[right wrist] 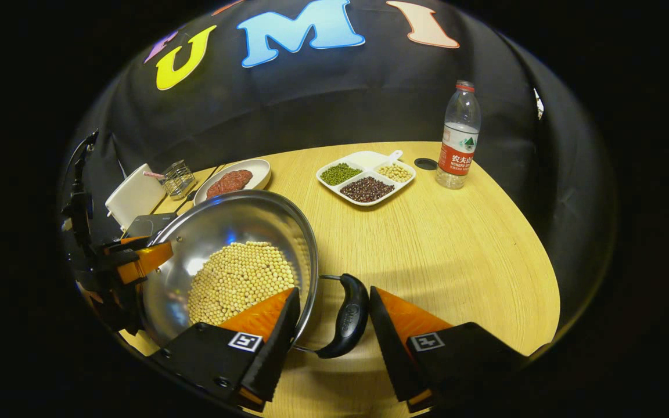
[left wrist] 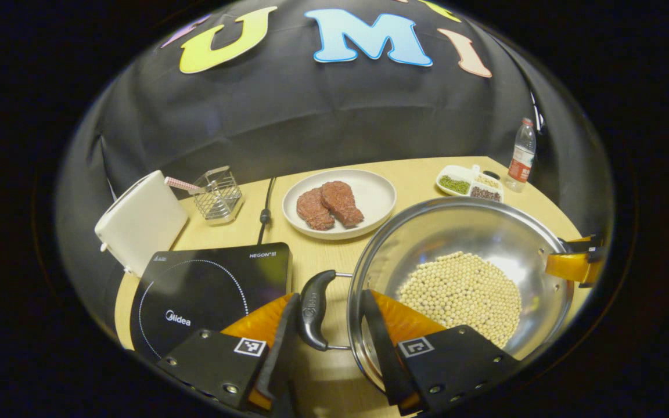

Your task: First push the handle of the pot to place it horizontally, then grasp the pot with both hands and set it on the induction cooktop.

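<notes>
Hand-held grippers [left wrist: 327,325] [right wrist: 334,322] straddle pot [left wrist: 474,232] handles, unclamped.

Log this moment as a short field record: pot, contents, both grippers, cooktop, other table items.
pot: round stainless-steel pot on the wooden table, not on the cooktop
contents: pale soybeans
left gripper: open, fingers astride the black left pot handle
right gripper: open, fingers astride the black right pot handle
cooktop: black induction cooktop left of the pot
other: white plate of raw meat, divided bean dish, water bottle
</notes>
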`<state>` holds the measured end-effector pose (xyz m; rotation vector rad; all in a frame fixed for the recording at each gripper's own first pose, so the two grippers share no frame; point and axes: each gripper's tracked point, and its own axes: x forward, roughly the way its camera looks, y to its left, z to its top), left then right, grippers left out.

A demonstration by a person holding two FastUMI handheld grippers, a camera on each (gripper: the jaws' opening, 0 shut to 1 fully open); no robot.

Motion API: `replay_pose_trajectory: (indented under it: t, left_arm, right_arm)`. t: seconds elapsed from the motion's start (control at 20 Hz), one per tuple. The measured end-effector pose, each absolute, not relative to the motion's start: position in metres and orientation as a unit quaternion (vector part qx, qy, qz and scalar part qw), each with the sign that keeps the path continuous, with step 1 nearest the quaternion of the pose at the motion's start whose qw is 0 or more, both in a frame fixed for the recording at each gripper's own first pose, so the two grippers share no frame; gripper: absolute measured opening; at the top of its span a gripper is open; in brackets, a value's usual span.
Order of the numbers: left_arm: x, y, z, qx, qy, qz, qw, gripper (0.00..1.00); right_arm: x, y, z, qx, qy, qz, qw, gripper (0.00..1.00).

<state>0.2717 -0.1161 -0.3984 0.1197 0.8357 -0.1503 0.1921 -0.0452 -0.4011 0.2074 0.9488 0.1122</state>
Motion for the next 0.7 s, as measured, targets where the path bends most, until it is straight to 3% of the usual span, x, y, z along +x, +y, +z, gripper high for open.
replay_pose_trajectory:
  t: [0.05, 0.2, 0.25, 0.35, 0.4, 0.45, 0.55, 0.7]
  left_arm:
    - [0.272, -0.116, -0.398, 0.057, 0.407, -0.072, 0.909, 0.66]
    - [0.269, -0.117, -0.398, 0.051, 0.410, -0.072, 0.908, 0.64]
    - [0.268, -0.117, -0.398, 0.047, 0.410, -0.071, 0.908, 0.60]
    - [0.265, -0.118, -0.392, 0.043, 0.407, -0.068, 0.910, 0.60]
    - [0.266, -0.118, -0.391, 0.044, 0.405, -0.065, 0.911, 0.55]
    - [0.268, -0.119, -0.388, 0.044, 0.400, -0.060, 0.914, 0.55]
    - [0.269, -0.120, -0.387, 0.041, 0.399, -0.054, 0.915, 0.53]
    - [0.269, -0.124, -0.387, 0.029, 0.403, -0.055, 0.913, 0.52]
  right_arm:
    - [0.194, -0.046, -0.402, 0.101, 0.456, 0.052, 0.883, 0.68]
    - [0.199, -0.048, -0.402, 0.111, 0.453, 0.045, 0.883, 0.60]
    - [0.201, -0.048, -0.404, 0.114, 0.452, 0.045, 0.884, 0.50]
    - [0.202, -0.047, -0.403, 0.112, 0.456, 0.048, 0.882, 0.40]
    - [0.202, -0.047, -0.403, 0.106, 0.457, 0.051, 0.882, 0.40]
    - [0.204, -0.048, -0.401, 0.107, 0.454, 0.050, 0.883, 0.43]
    - [0.203, -0.048, -0.401, 0.110, 0.456, 0.050, 0.882, 0.39]
    - [0.205, -0.052, -0.398, 0.110, 0.453, 0.051, 0.883, 0.43]
